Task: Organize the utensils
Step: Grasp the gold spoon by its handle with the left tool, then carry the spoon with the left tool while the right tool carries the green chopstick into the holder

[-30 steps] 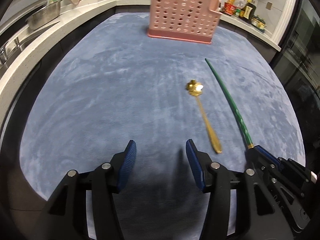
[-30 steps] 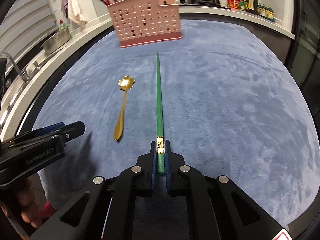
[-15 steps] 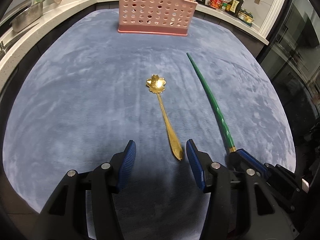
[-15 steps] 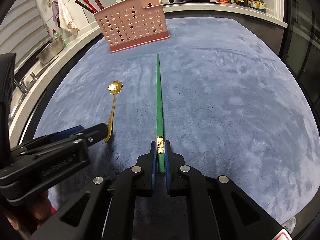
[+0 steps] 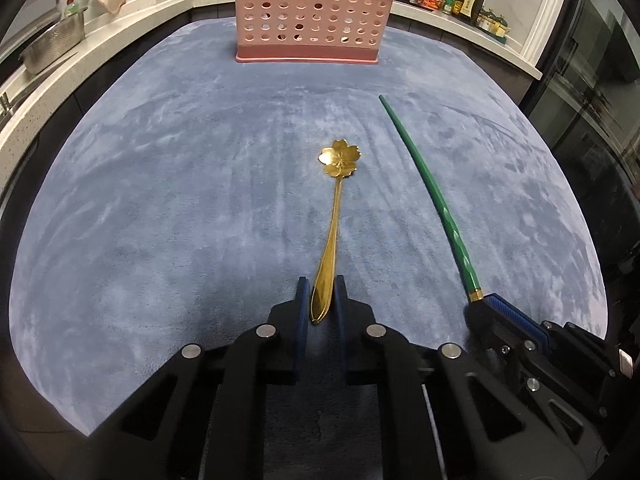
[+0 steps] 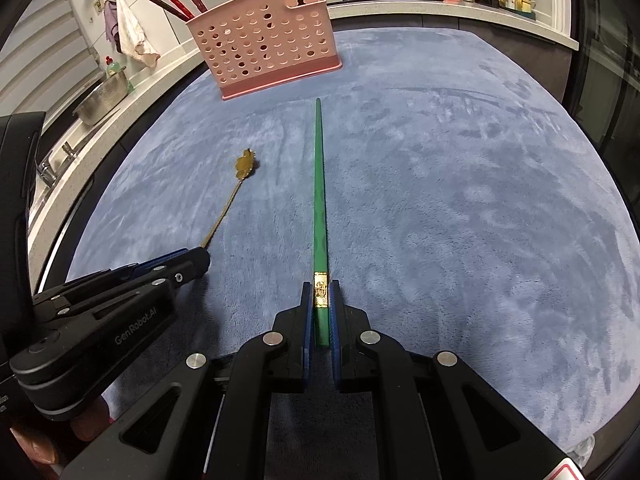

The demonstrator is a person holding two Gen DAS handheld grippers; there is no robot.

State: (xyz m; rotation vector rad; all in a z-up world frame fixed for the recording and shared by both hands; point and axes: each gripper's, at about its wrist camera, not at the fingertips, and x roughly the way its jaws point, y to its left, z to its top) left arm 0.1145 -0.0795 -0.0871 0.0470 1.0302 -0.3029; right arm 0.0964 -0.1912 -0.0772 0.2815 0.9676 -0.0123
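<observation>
Since the earlier frames the left gripper has slid right across the blue-grey mat until the gold spoon's handle lies between its blue pads, and its jaws have just been closing onto that handle end. In the left wrist view the gold spoon lies flat on the mat, its flower-shaped bowl at the far end and its near tip between the two pads, which stand close against it. To the right the green chopstick runs from near right to far left, its gold-banded near end in the right gripper. The pink perforated holder stands at the far edge of the mat. In the right wrist view the right gripper is clamped on the chopstick, which points straight away toward the holder. To the left, the left gripper covers the spoon's near end, with fingers of a hand beneath it.
</observation>
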